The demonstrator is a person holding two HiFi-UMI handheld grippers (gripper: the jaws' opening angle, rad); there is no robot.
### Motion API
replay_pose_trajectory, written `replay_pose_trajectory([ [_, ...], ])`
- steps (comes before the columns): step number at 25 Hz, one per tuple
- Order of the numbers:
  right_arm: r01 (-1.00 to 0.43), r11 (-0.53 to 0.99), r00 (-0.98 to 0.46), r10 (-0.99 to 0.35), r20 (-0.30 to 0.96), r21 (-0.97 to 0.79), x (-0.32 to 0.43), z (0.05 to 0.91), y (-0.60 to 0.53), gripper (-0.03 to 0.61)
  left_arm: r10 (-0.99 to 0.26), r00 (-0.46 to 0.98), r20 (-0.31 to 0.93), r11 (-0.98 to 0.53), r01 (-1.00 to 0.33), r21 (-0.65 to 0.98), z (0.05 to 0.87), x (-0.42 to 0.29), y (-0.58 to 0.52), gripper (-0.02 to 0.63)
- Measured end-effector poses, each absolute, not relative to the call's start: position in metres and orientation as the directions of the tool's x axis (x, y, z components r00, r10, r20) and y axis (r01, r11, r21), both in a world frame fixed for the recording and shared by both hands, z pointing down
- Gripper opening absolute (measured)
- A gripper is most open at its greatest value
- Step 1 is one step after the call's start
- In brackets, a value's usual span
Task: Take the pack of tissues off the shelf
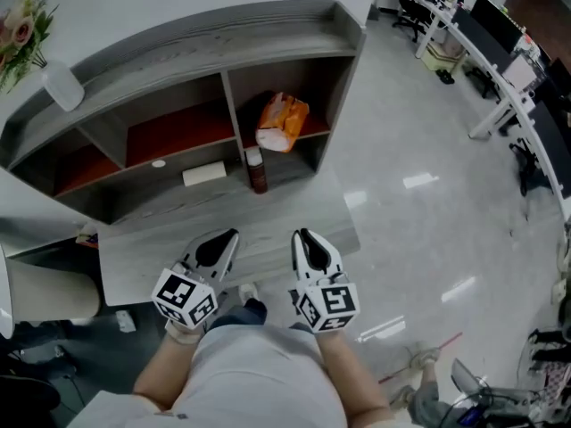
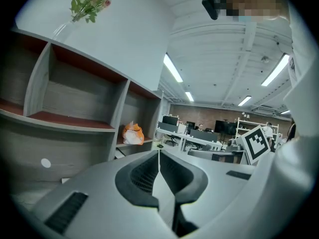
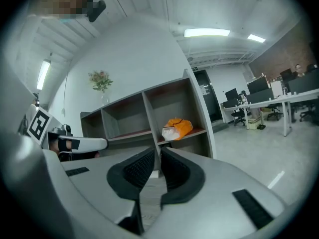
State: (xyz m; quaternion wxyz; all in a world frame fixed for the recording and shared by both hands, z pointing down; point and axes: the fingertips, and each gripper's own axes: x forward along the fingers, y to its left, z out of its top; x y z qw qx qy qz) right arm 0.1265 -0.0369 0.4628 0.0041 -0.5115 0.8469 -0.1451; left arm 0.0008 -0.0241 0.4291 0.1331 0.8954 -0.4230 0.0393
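Note:
An orange-and-white soft pack [image 1: 282, 121] lies on the red-lined middle shelf in the right bay of a grey shelf unit [image 1: 223, 38]. The same pack [image 2: 133, 133] appears small in the left gripper view, and the pack [image 3: 175, 128] also appears in the right gripper view. My left gripper [image 1: 230, 235] and right gripper [image 1: 302, 234] hover side by side above the unit's low front ledge, well short of the pack. Both point at the shelves. The left gripper [image 2: 159, 152] is shut on nothing, and the right gripper [image 3: 158, 152] looks the same.
A small white box [image 1: 204, 173] and a brown bottle [image 1: 257, 169] stand on the lower shelf. A white vase [image 1: 62, 86] with flowers sits on the top. Office desks and chairs [image 1: 486, 52] line the glossy floor at right. A pale seat [image 1: 45, 292] is at left.

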Motion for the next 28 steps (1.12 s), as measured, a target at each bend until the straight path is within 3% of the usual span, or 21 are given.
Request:
replay_pose_trajectory([
  [14, -0.882, 0.293, -0.367, -0.918, 0.149, -0.369, 0.095, 0.469, -0.132, 0.049, -0.724, 0.665, 0.186, -0.627, -0.746, 0.226, 0.436, -0.067, -0.105, 0.02],
  [28, -0.735, 0.299, -0.468, -0.873, 0.135, -0.609, 0.097, 0.496, -0.209, 0.049, -0.819, 0.533, 0.213, -0.492, -0.843, 0.219, 0.438, -0.085, -0.109, 0.019],
])
